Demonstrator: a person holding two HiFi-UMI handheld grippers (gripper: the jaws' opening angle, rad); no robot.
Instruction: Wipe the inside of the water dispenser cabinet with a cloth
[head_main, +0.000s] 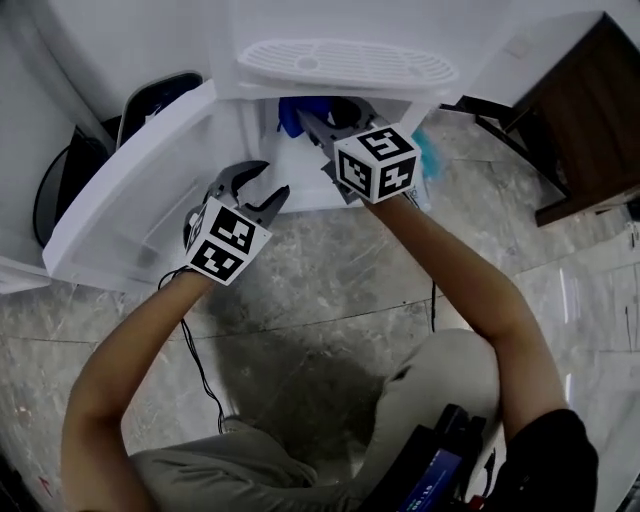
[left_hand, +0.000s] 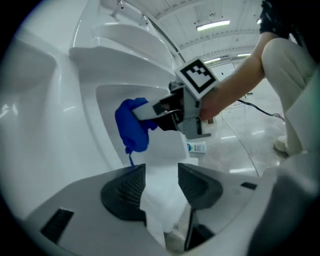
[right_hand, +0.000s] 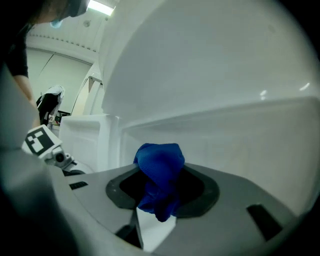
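The right tongs (head_main: 303, 120) (right_hand: 162, 189) pinch a bunched blue cloth (right_hand: 160, 167) (head_main: 293, 110) (left_hand: 132, 125), which bulges out ahead of their tips. Tips and cloth are inside the open cabinet (head_main: 268, 150) (right_hand: 225, 135) of the white water dispenser, with the cloth close to the white inner wall. I cannot tell whether it touches the wall. The left tongs (head_main: 256, 192) (left_hand: 161, 184) are spread with nothing between them. They hang outside the cabinet, to the left of the right tongs and just beside the swung-open door (head_main: 120, 200).
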